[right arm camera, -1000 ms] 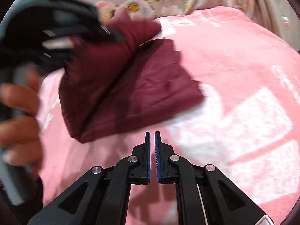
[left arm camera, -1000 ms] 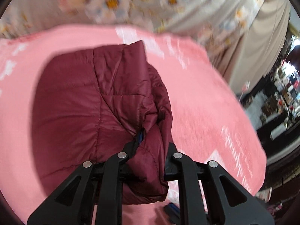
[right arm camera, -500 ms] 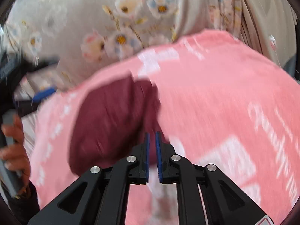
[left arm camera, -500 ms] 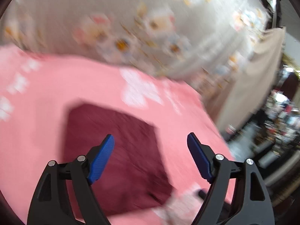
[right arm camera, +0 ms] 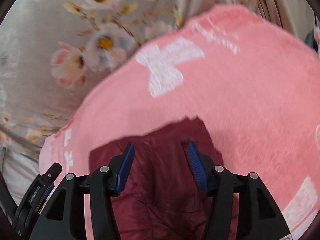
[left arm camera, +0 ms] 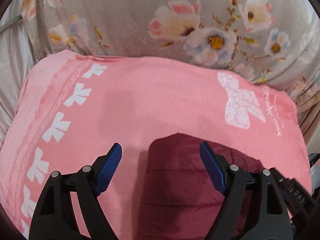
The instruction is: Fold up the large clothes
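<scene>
- Garment position: the maroon quilted jacket (left arm camera: 180, 182) lies in a compact fold on the pink blanket (left arm camera: 140, 100), near its front edge, directly below both tools.
- Left tongs (left arm camera: 161, 168): jaws spread wide, holding nothing.
- Right tongs (right arm camera: 160, 166): jaws apart, empty, above the jacket's upper panel.
- Judged step: check or tidy the fold.
- Technique: lower vertically, press the puffy layers flat, and pinch only a loose edge; avoid catching the blanket beneath.
- Risk: padded fabric tends to spring open.
</scene>
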Demonstrator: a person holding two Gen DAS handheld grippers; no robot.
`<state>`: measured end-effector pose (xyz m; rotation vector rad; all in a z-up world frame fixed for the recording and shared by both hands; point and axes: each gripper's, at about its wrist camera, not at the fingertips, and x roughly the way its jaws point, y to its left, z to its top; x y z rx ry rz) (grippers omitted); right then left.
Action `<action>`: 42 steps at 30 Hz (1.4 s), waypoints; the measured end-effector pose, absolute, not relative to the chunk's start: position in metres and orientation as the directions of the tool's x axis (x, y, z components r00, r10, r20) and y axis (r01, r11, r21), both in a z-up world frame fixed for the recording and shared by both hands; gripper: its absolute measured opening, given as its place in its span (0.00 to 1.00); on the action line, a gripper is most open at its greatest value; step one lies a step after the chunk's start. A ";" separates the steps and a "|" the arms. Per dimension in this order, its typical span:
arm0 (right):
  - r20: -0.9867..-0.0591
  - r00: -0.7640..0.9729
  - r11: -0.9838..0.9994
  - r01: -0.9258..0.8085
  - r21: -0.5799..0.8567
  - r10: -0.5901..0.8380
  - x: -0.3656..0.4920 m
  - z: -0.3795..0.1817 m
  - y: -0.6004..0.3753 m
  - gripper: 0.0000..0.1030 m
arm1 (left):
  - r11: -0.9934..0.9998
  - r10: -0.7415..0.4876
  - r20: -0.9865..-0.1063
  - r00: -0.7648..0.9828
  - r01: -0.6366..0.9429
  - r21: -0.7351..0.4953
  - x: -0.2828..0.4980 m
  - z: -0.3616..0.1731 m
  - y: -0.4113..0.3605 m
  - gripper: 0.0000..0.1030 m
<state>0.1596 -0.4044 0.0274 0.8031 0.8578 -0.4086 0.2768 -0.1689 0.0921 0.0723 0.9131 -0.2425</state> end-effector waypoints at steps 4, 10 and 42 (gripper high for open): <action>-0.801 0.594 0.749 0.564 0.347 -0.077 0.160 0.006 -0.396 0.15 | 0.965 -0.170 -0.832 0.528 0.261 -0.031 0.282 0.055 -0.194 0.75; -0.755 0.633 0.787 0.549 0.282 -0.171 0.148 0.002 -0.416 0.06 | 0.950 -0.177 -0.850 0.496 0.311 -0.017 0.281 0.016 -0.229 0.76; -0.742 0.662 0.814 0.488 0.315 -0.110 0.157 -0.062 -0.433 0.05 | 0.948 -0.161 -0.770 0.617 0.313 0.053 0.276 -0.044 -0.256 0.93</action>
